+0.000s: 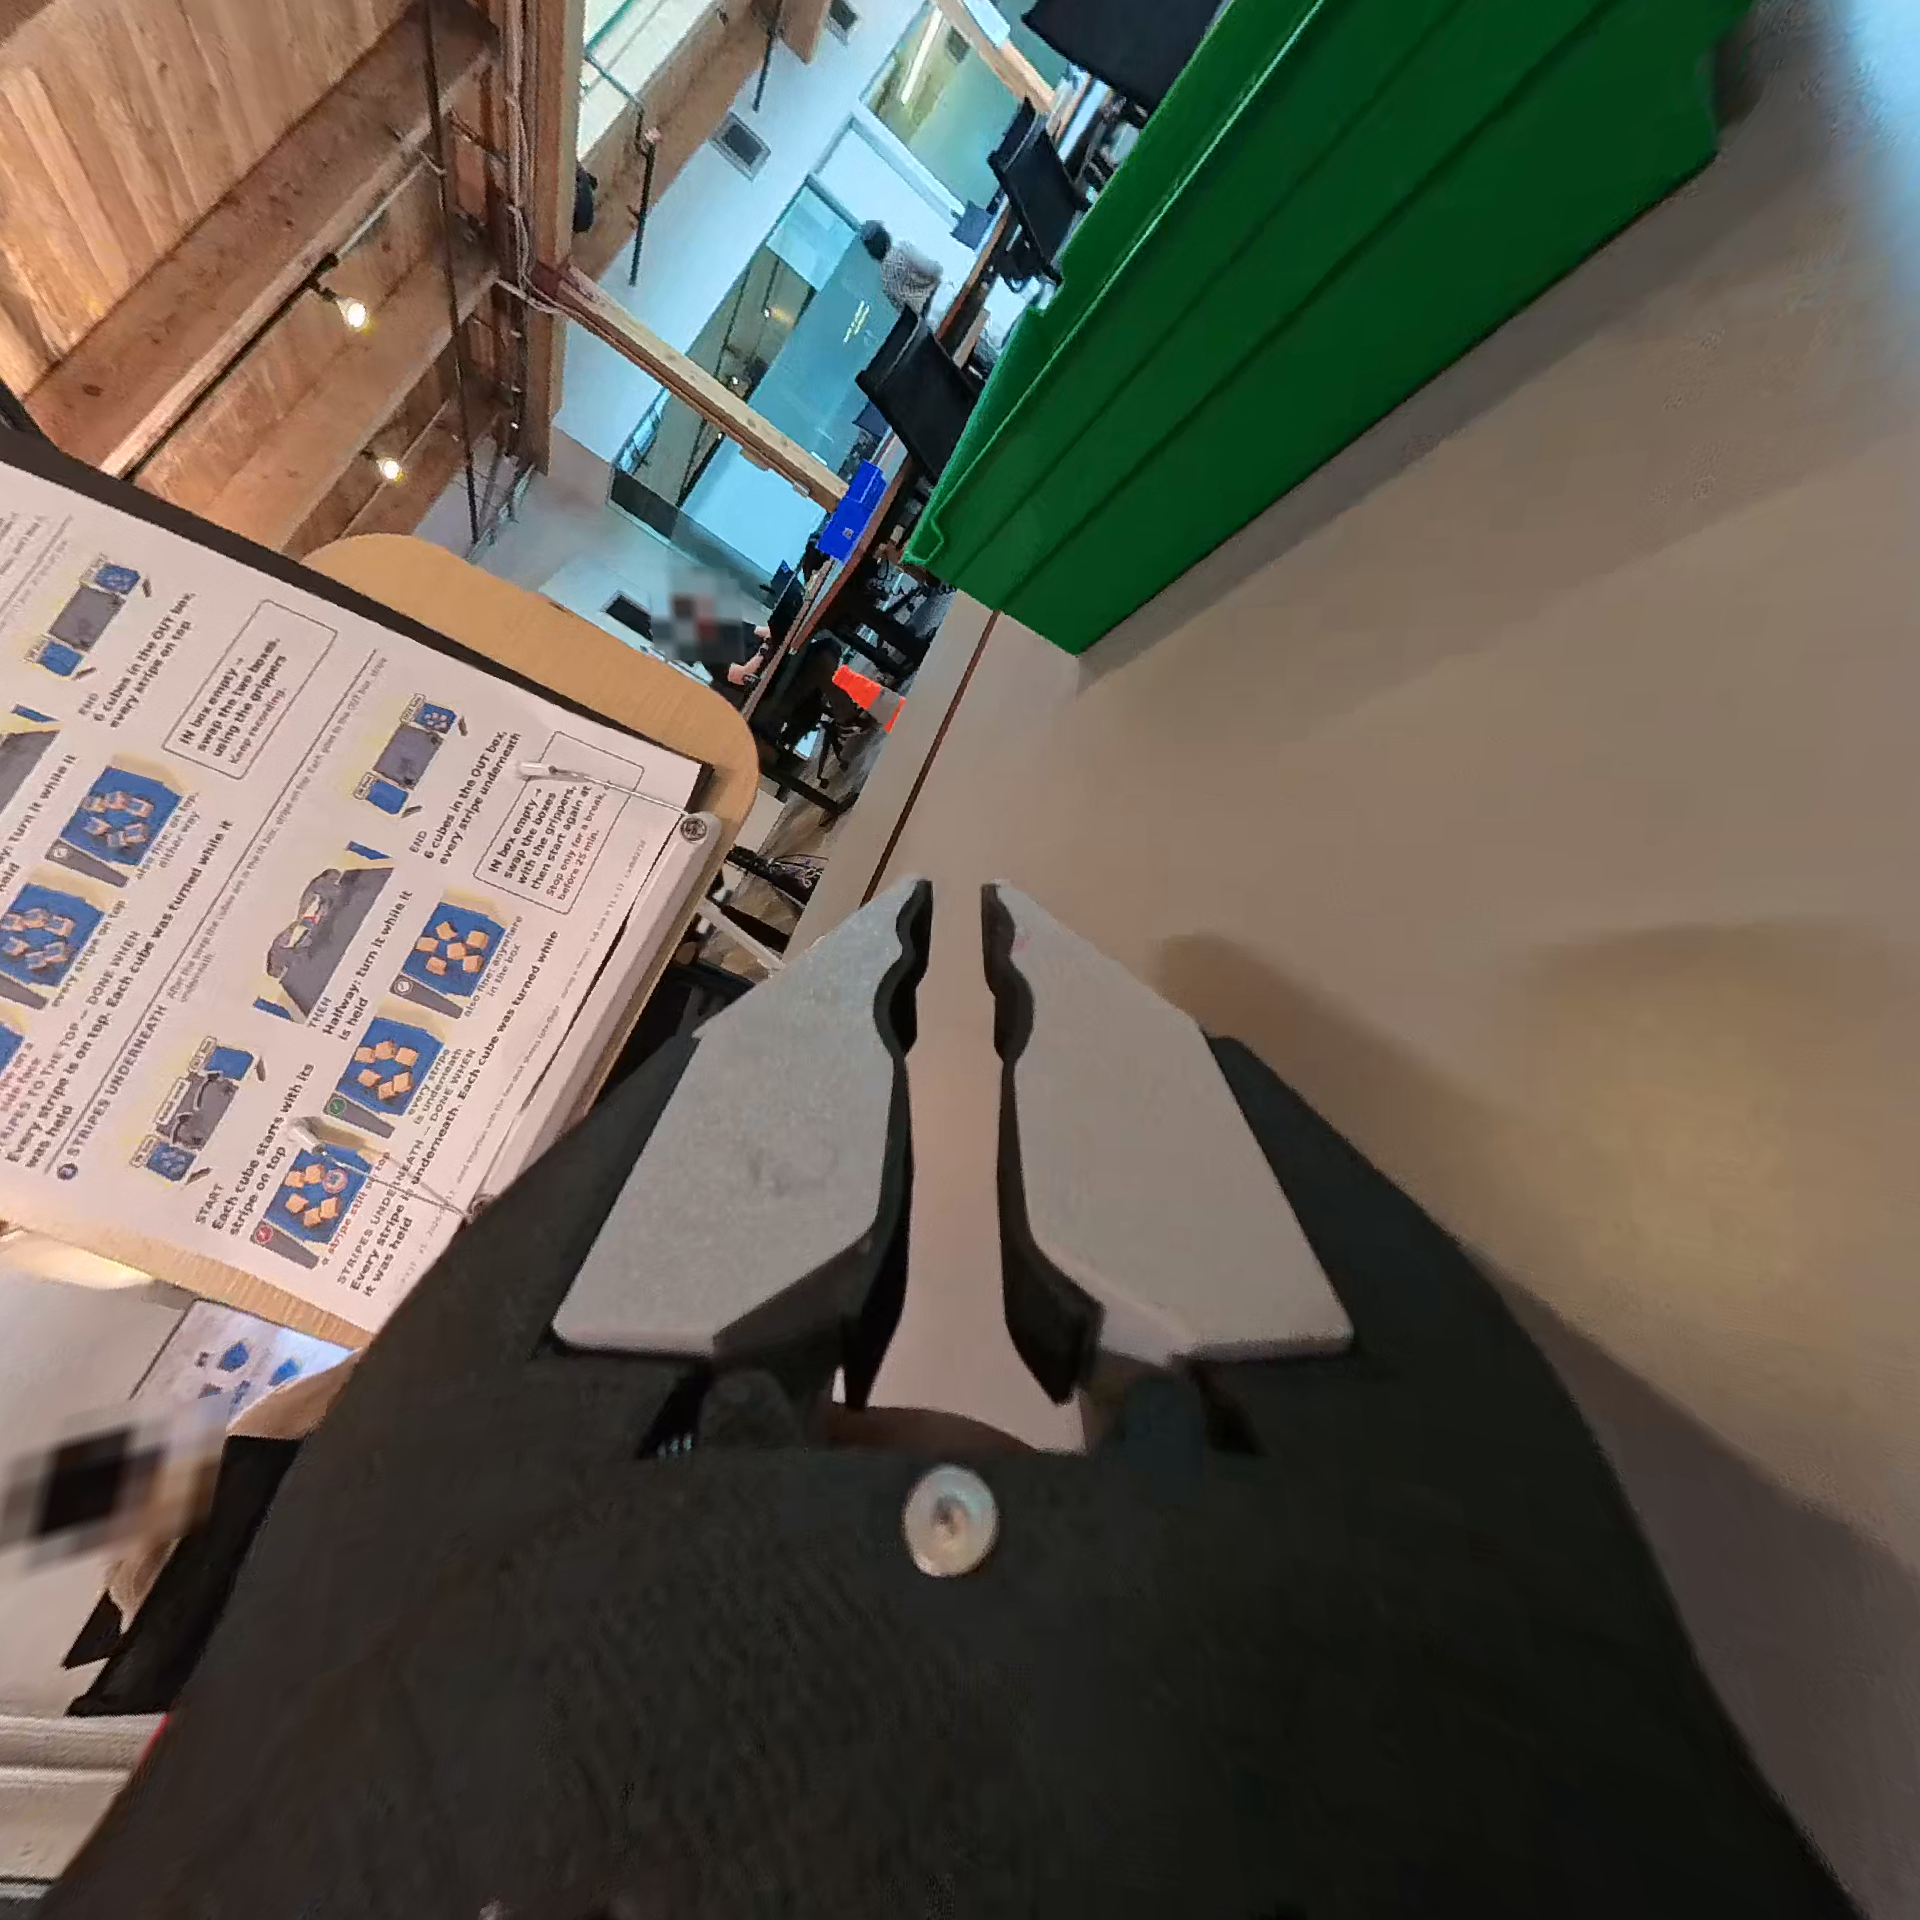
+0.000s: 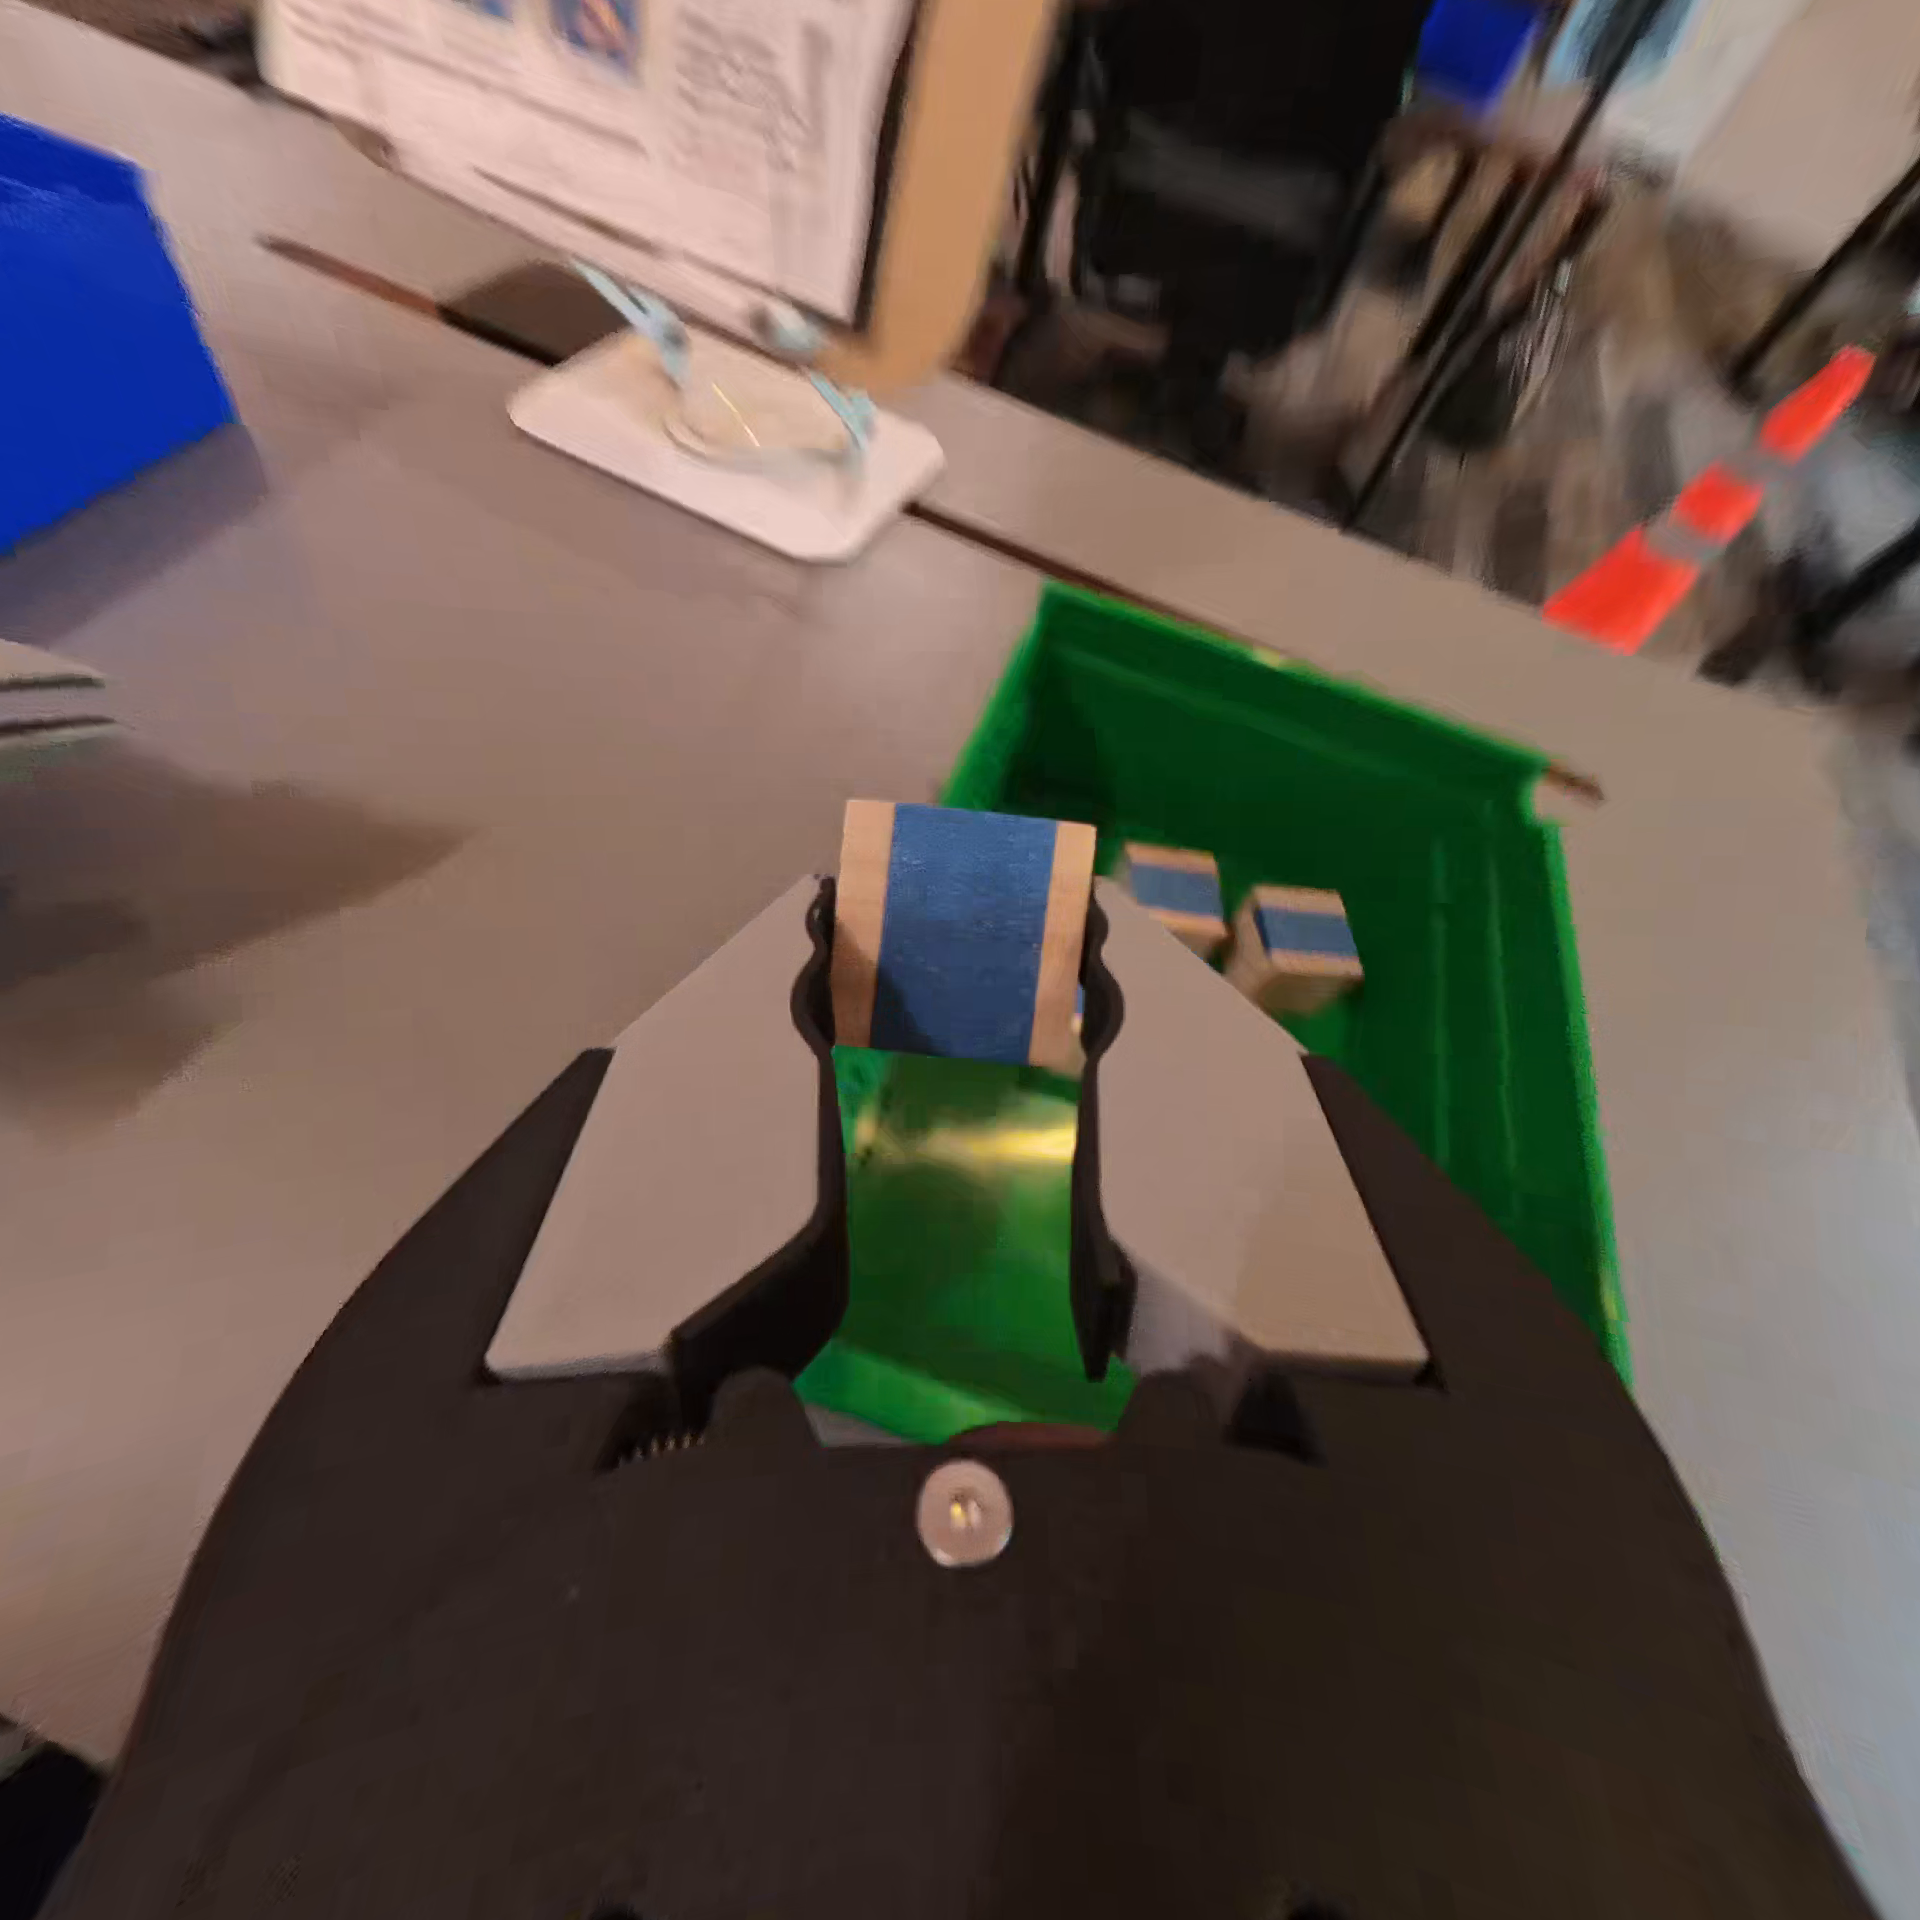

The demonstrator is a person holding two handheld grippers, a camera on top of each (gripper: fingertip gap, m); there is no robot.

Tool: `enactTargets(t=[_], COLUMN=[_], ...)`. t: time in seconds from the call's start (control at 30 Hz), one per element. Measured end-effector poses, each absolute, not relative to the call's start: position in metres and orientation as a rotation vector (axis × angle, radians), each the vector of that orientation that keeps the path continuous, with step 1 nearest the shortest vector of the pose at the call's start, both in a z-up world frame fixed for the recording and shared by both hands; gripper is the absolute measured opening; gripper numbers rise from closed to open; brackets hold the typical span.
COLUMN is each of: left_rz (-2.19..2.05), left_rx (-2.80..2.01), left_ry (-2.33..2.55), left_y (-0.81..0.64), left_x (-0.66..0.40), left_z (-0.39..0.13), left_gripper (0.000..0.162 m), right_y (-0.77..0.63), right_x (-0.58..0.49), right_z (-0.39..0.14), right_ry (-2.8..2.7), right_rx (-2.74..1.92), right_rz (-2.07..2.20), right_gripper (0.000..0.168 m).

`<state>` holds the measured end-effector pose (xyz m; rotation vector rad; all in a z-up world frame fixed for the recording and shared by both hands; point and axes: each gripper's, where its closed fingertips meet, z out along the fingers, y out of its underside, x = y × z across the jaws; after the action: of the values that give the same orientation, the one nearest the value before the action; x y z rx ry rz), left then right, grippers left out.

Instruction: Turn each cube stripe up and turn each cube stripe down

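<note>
**Right gripper pinches a striped cube over the green bin**

In our right wrist view, the right gripper (image 2: 961,961) pinches a cube (image 2: 964,928) between its fingertips. The cube is pale wood with a broad blue stripe (image 2: 961,930) running across the face turned toward the camera, and a thin strip of bare wood shows on each side of the stripe. The stripe face tilts up and back toward us. We hold the cube above the near end of the green bin (image 2: 1496,935), which sits on the grey table (image 2: 520,675).

2 more cubes (image 2: 1172,896) (image 2: 1299,951) lie inside the bin, just beside each other near its floor's far part. Each shows a blue stripe on the face turned toward the camera; motion blur hides finer detail.

Past the bin we see a sheet (image 2: 623,114) propped on a white stand (image 2: 727,447), and a blue box (image 2: 83,343) at the left edge.

In our left wrist view, the left gripper (image 1: 956,904) hangs tilted over the table (image 1: 1455,883), holding nothing, its fingers nearly pressed together with a narrow gap between the tips. The bin's outer wall (image 1: 1299,343) lies well beyond it, and the sheet (image 1: 312,883) stands to its left.
</note>
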<state>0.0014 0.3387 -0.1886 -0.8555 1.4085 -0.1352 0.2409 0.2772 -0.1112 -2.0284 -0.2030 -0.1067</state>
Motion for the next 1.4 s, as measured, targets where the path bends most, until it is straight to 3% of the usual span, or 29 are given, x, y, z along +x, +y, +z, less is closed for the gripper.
enactTargets(t=[0.17, 0.4, 0.5, 0.63, 0.8, 1.0, 1.13, 1.2, 1.27, 1.4], left_rz=[-0.152, -0.163, -0.157, -0.16, -0.159, -0.164, -0.165, -0.171, -0.173, -0.213], left_rx=[-0.868, -0.946, -0.941, -0.961, -0.961, -0.985, -0.987, -0.977, -0.961, -0.914], left_ry=[1.389, 1.401, 1.421, 1.453, 1.484, 1.495, 1.499, 1.508, 1.509, 1.528], left_y=[0.338, 0.348, 0.345, 0.344, 0.341, 0.342, 0.341, 0.339, 0.335, 0.322], left_x=[0.0, -0.002, 0.0, 0.004, 0.007, 0.005, 0.003, 0.004, 0.004, -0.006], left_z=[-0.184, -0.196, -0.2, -0.208, -0.215, -0.22, -0.221, -0.221, -0.217, -0.199], left_gripper=[0.009, 0.013, 0.013, 0.013, 0.014, 0.013, 0.014, 0.014, 0.014, 0.019], right_y=[0.267, 0.259, 0.266, 0.274, 0.296, 0.342, 0.373, 0.37, 0.368, 0.364], right_x=[0.332, 0.356, 0.356, 0.33, 0.209, 0.061, 0.035, 0.03, 0.035, 0.041], right_z=[-0.178, -0.263, -0.241, -0.175, -0.112, -0.18, -0.229, -0.231, -0.225, -0.231], right_ry=[-0.022, 0.076, 0.029, 0.003, -0.255, -0.577, -0.562, -0.597, -0.596, -0.577], right_rx=[-2.272, -2.531, -2.448, -2.248, -1.962, -2.022, -1.99, -2.006, -1.921, -1.969], right_rz=[-0.21, -0.213, -0.316, -0.304, -0.051, 0.332, 0.414, 0.44, 0.388, 0.404], right_gripper=[0.044, 0.049, 0.048, 0.046, 0.037, 0.045, 0.041, 0.045, 0.032, 0.036])
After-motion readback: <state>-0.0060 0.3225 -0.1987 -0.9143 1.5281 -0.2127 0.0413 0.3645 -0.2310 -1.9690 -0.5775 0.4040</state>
